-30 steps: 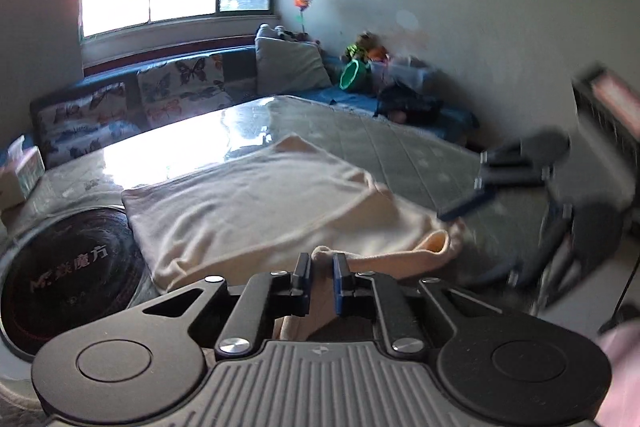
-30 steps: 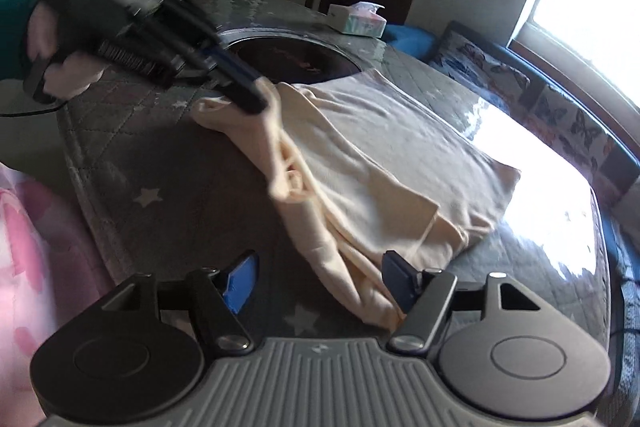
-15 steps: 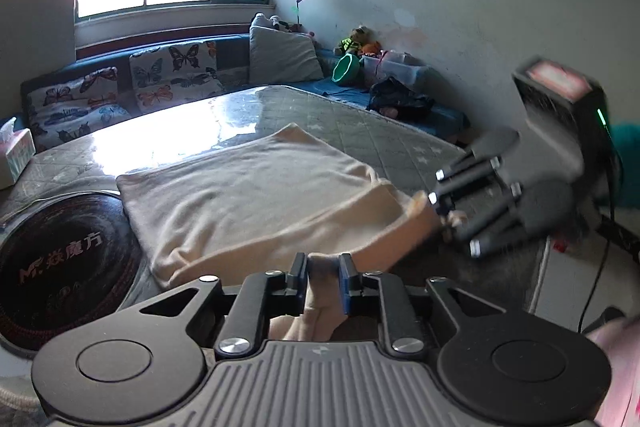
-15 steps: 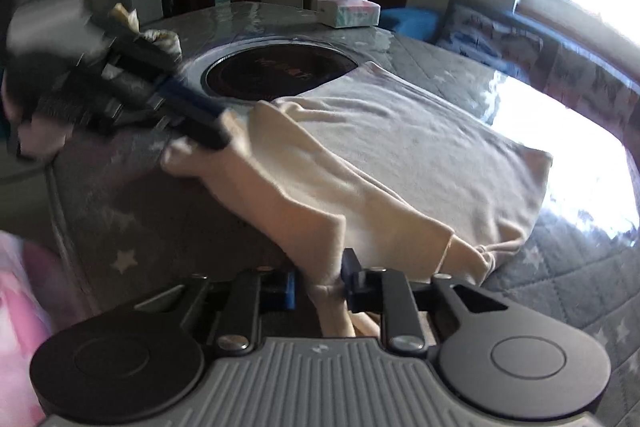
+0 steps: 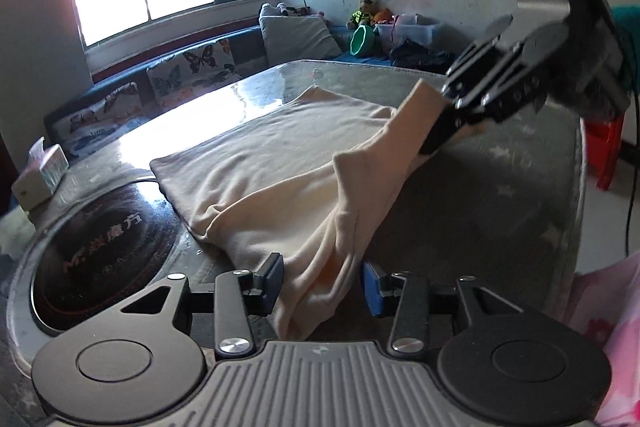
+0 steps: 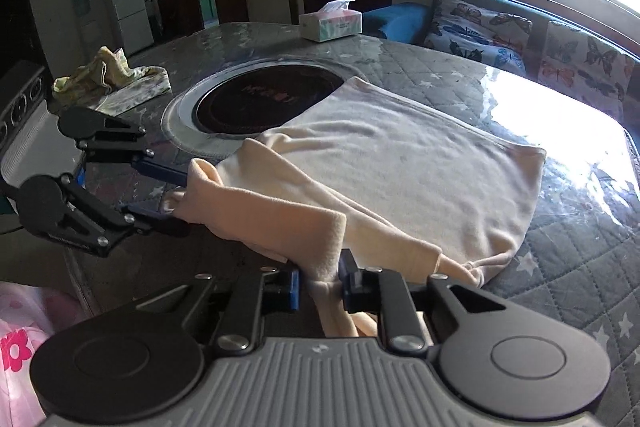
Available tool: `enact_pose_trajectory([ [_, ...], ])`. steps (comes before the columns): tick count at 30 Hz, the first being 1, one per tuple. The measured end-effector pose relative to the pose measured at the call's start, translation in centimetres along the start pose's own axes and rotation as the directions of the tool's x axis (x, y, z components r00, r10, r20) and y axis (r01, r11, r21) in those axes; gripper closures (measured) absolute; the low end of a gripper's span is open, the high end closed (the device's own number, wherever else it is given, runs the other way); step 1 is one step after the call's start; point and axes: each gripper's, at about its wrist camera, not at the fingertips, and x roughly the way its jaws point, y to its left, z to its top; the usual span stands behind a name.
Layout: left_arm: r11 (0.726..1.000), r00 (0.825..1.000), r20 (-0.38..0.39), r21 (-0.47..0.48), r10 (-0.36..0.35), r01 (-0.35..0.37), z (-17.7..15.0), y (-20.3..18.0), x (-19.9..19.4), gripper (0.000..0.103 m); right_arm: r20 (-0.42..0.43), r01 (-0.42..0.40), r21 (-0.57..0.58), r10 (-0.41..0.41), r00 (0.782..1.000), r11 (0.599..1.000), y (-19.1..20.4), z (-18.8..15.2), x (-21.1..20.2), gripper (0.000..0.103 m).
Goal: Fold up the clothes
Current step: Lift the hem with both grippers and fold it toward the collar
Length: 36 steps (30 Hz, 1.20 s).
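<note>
A cream garment (image 5: 272, 163) lies spread on the grey quilted table (image 6: 580, 247), with one sleeve drawn out toward the near edge. My right gripper (image 6: 320, 285) is shut on that sleeve, pinching a fold of it just above the table. In the left wrist view the right gripper (image 5: 440, 119) holds the sleeve raised off the table, so the fabric slopes down from it. My left gripper (image 5: 322, 283) is open, and the sleeve's lower part hangs loosely between its blue pads. From the right wrist view, the left gripper (image 6: 176, 195) sits at the sleeve's far end with its fingers spread.
A round black hob (image 6: 268, 99) is set into the table beside the garment. A tissue box (image 6: 330, 25) stands at the far edge and a crumpled yellow-green cloth (image 6: 108, 75) lies at the left. A sofa with butterfly cushions (image 5: 188, 67) runs behind. A red stool (image 5: 608, 147) stands beyond the table edge.
My left gripper has opened and let go of the sleeve. My right gripper closed on the sleeve and lifted it higher over the garment.
</note>
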Motion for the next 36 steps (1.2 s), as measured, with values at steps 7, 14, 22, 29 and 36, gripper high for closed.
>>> enact_pose_trajectory([
  [7, 1.000, 0.999, 0.048, 0.020, -0.006, 0.005, 0.2, 0.1, -1.7, 0.096, 0.034, 0.029, -0.011, -0.028, 0.999, 1.000, 1.1, -0.8, -1.2, 0.092],
  [14, 0.998, 0.995, 0.076, 0.009, -0.058, 0.057, 1.0, -0.8, -6.1, 0.097, 0.052, -0.001, -0.045, 0.003, 0.999, 0.999, 3.1, -1.1, -5.0, 0.092],
  [22, 0.993, 0.990, 0.089, -0.035, -0.109, 0.112, 1.3, -1.6, -11.7, 0.097, 0.004, -0.089, -0.093, 0.090, 0.996, 0.992, 6.4, -1.5, -10.2, 0.094],
  [29, 0.995, 0.992, 0.089, -0.014, -0.094, 0.095, 4.0, 0.5, -8.9, 0.097, 0.020, -0.041, -0.096, 0.044, 0.999, 0.994, 4.9, 0.8, -9.2, 0.094],
  [36, 0.997, 0.995, 0.065, -0.007, -0.072, 0.073, 6.6, 3.9, -3.4, 0.097, 0.021, 0.000, -0.060, 0.002, 1.000, 0.998, 0.4, 3.5, -5.7, 0.094],
])
